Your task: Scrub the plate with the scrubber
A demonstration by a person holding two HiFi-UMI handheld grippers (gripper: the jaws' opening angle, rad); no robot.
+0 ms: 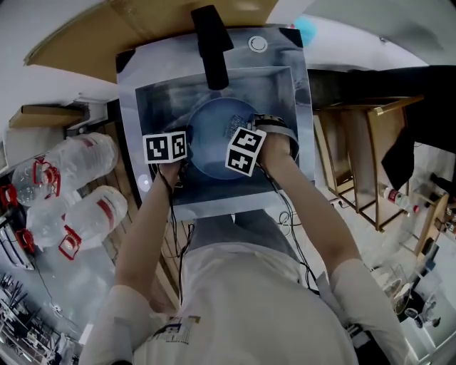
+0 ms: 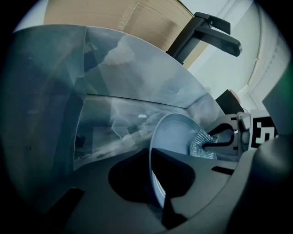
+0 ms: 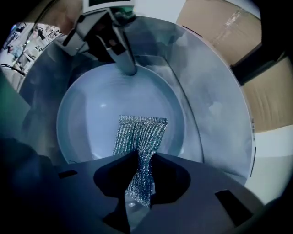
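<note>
A pale blue plate (image 1: 214, 132) stands tilted in the steel sink (image 1: 146, 107). My left gripper (image 1: 182, 155) is shut on the plate's near left rim; in the left gripper view the rim (image 2: 155, 183) runs edge-on between the jaws of the gripper (image 2: 160, 197). My right gripper (image 1: 241, 153) is shut on a silvery mesh scrubber (image 3: 139, 137), which lies flat against the plate's face (image 3: 96, 114). The right gripper view shows the mesh pinched between the jaws of the right gripper (image 3: 139, 185) and the left gripper (image 3: 121, 61) clamped on the far rim. The scrubber (image 2: 201, 146) also shows in the left gripper view.
A black faucet (image 1: 211, 46) reaches over the back of the sink. Large water bottles (image 1: 78, 185) lie to the left, with cardboard (image 1: 142, 21) behind the sink. Wooden frames (image 1: 356, 171) stand on the right. The sink walls close in around the plate.
</note>
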